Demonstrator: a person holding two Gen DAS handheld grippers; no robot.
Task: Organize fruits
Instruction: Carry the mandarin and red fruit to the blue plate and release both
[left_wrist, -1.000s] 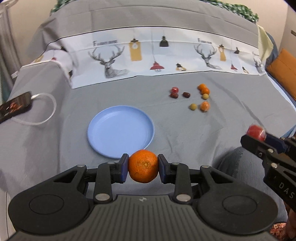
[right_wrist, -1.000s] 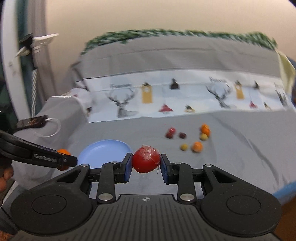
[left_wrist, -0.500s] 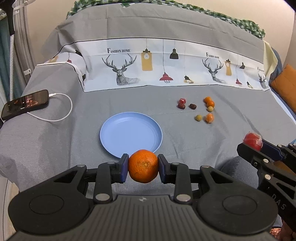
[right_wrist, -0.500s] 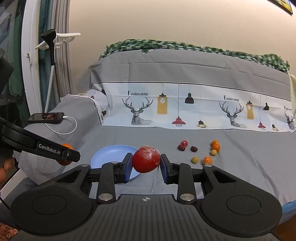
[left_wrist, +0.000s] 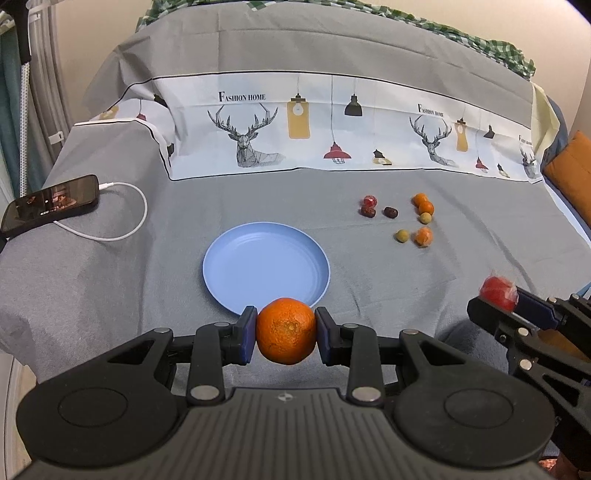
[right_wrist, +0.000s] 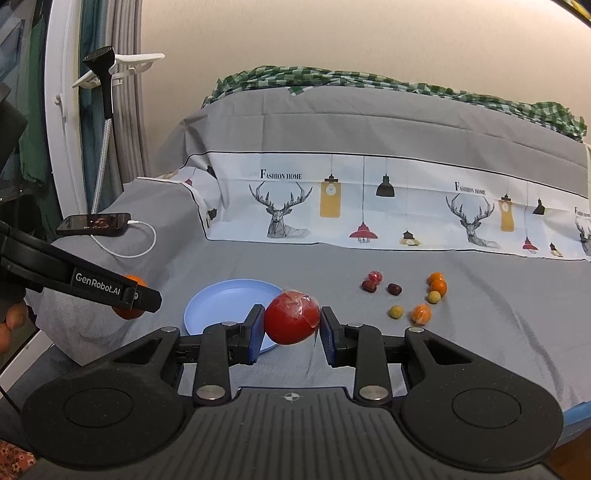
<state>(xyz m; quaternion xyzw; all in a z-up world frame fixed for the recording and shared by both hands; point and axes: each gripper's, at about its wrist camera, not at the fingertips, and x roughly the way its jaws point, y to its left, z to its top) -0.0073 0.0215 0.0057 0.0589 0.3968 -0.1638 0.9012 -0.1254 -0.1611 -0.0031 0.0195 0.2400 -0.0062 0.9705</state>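
Observation:
My left gripper (left_wrist: 285, 330) is shut on an orange (left_wrist: 286, 331), held just before the near rim of the empty blue plate (left_wrist: 258, 266). My right gripper (right_wrist: 291, 323) is shut on a red fruit wrapped in clear film (right_wrist: 291, 321), to the right of the plate (right_wrist: 221, 302). The right gripper also shows in the left wrist view (left_wrist: 496, 295), low at the right. Several small fruits lie beyond the plate at the right: red and dark ones (left_wrist: 369, 206), orange ones (left_wrist: 423, 203) and yellow-green ones (left_wrist: 402, 235).
Everything lies on a bed with a grey sheet (left_wrist: 147, 280). A phone (left_wrist: 51, 203) on a white charging cable (left_wrist: 125, 229) lies at the left. A deer-print fabric band (left_wrist: 332, 129) crosses the back. An orange cushion (left_wrist: 572, 166) is at the far right.
Both grippers have drawn back and risen, so more of the bed and back wall shows. Both fruits stay gripped. The plate and the small fruits have not moved.

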